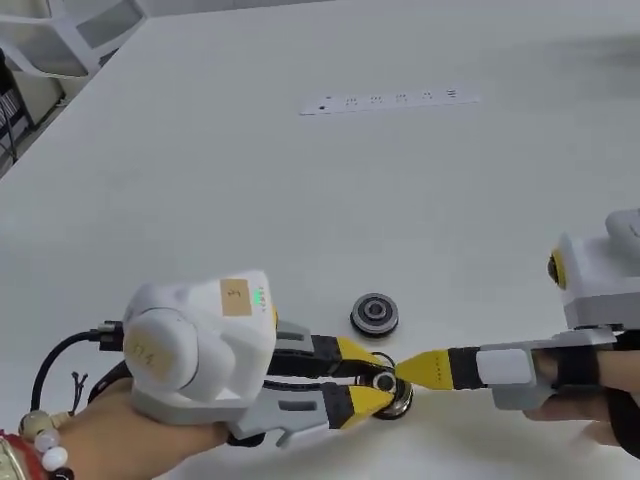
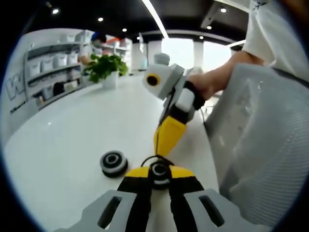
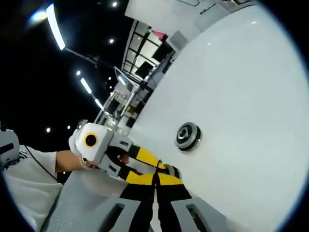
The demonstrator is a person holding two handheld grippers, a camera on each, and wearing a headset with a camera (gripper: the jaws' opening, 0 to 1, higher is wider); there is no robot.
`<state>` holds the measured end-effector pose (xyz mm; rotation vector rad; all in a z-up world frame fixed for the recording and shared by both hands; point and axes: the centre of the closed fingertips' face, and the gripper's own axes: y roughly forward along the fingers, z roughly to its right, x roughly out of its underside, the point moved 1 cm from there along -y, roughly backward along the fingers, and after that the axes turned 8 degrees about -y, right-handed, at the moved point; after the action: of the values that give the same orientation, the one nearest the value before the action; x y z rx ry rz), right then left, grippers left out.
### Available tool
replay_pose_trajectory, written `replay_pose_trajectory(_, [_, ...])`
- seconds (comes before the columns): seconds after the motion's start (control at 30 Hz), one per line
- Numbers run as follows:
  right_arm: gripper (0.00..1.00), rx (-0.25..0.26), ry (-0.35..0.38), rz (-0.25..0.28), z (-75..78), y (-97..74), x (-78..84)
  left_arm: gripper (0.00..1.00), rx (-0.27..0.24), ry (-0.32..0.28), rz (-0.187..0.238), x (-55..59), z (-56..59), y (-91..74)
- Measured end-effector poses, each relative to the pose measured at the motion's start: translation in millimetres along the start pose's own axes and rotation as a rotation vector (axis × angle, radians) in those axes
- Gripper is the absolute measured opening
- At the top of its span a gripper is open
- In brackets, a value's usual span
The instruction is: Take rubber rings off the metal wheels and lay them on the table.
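Head view is looking down and forward from above, on the near side of the loose wheel (image 1: 375, 313), at moderate range. Left gripper view is riding low over the table (image 2: 58, 145), close in, with the loose wheel (image 2: 114, 163) ahead-left of its jaws. Right gripper view is facing in from the opposite side, rolled, with the loose wheel (image 3: 188, 136) just beyond its jaws. All three are sharing that wheel and the clamped wheel (image 1: 388, 385) beside it.

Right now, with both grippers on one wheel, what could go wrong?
The rubber ring looks stretched between the held wheel and the right gripper; it may snap back or slip free. The wheel could twist out of the left gripper. The second wheel lies close and could get knocked.
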<state>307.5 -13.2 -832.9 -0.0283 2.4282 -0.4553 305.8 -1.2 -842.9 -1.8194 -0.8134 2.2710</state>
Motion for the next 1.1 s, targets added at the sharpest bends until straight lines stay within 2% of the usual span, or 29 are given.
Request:
replay_pose_trajectory(0.17, [0.00,0.008,-0.011,-0.009,0.2,0.2,1.5,0.14,-0.002,0.016,-0.009,-0.1,0.8,0.1])
replay_pose_trajectory(0.43, [0.00,0.026,-0.020,-0.025,2.2,-0.4,4.2,0.15,0.004,0.008,-0.020,-0.5,1.2,0.2])
replay_pose_trajectory(0.57, [0.00,0.028,-0.020,-0.030,2.3,-1.2,5.0,0.17,0.010,0.030,-0.031,-0.8,3.2,0.1])
replay_pose_trajectory(0.67, [0.00,0.034,-0.019,-0.032,3.1,-2.2,5.4,0.18,0.013,0.023,-0.035,-0.8,3.9,-0.4])
replay_pose_trajectory(0.83, [0.00,0.037,0.000,-0.021,4.1,-5.3,3.0,0.19,0.021,0.025,-0.019,-9.5,5.7,-5.0])
replay_pose_trajectory(0.97, [0.00,0.037,0.018,-0.005,4.2,-8.2,0.4,0.30,0.025,0.014,-0.005,-17.6,8.7,-9.0])
replay_pose_trajectory(1.1, [0.00,0.038,0.017,-0.006,3.5,-9.7,0.5,0.35,0.039,0.030,-0.013,-23.2,14.3,-13.0])
